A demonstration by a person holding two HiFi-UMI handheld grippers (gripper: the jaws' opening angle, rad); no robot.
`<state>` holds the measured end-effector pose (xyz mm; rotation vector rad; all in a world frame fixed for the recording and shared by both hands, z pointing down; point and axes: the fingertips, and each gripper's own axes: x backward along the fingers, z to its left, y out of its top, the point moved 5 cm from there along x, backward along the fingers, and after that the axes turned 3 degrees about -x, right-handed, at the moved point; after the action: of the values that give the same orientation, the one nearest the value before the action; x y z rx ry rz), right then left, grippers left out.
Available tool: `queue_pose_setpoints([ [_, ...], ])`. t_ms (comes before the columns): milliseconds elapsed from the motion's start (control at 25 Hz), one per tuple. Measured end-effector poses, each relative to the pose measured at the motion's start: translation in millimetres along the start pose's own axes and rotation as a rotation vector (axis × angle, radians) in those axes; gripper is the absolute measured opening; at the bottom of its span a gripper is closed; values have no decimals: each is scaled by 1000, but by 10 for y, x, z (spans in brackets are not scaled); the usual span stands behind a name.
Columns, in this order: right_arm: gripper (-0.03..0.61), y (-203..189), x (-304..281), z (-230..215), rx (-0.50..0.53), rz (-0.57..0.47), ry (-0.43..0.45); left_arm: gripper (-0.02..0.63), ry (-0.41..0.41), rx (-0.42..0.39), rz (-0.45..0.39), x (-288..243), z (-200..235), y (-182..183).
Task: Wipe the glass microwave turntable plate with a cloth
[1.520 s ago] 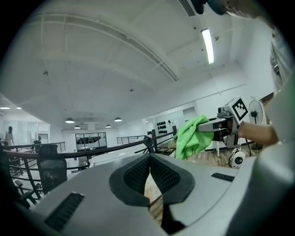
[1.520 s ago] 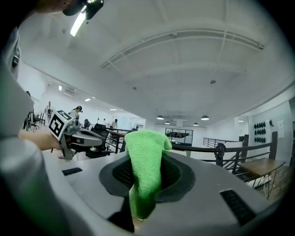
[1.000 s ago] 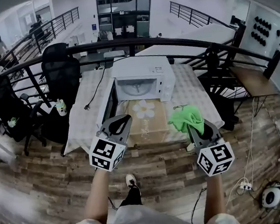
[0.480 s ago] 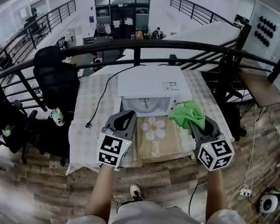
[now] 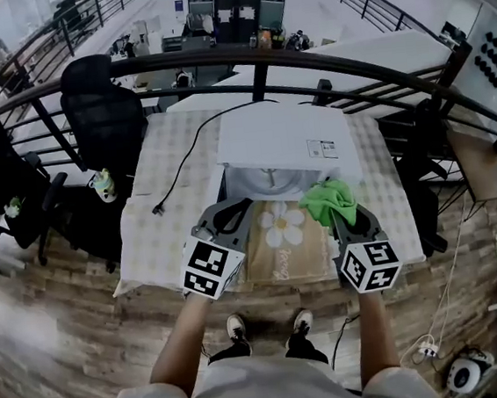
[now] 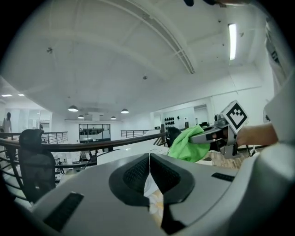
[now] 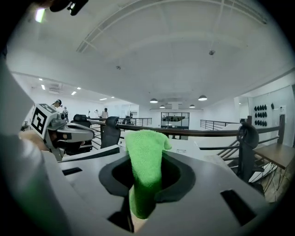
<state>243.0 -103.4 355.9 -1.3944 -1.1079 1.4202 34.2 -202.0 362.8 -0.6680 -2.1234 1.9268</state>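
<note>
Head view: what is changed, near to far?
– The right gripper (image 5: 343,216), clamped on the cloth (image 5: 326,201), and the left gripper (image 5: 228,210), jaws pressed together on nothing, are brought in over the mat (image 5: 286,247). Wiping is judged within reach.
– And the plate?
– Just beyond both, the plate (image 5: 264,183) is dimly seen inside the open microwave (image 5: 277,138), untouched.

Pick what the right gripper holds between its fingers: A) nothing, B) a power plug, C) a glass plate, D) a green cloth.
D: the right gripper view shows the right gripper shut on a green cloth that sticks up out of it.
</note>
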Motion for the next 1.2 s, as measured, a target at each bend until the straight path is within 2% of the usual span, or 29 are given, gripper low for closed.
queue_pose_setpoints([
  [160,94,-337,-409,-121,-14,68,60,20,47,45,26,-134,-45,-156],
  [320,94,-588,-837,-274,-43,109,112,21,148,108,58,-224,-49,-349],
  [560,95,-892,-1587,-454,9,145,131,20,261,156,105,-368,-88,-680],
  [680,95,-1042,-1974,-496,32,146,107,21,302,172,128,-424,-66,-815],
  [840,97,-1232,-2366,-468,211,132,71,20,324,187,149,-516,-76,-1042],
  [1080,95,-1524,-2813,-517,228,184,-4,20,284,217,195,-620,-82,-1377],
  [1200,95,-1653,-3021,-563,183,243,-72,20,276,222,210,-645,-18,-1522],
])
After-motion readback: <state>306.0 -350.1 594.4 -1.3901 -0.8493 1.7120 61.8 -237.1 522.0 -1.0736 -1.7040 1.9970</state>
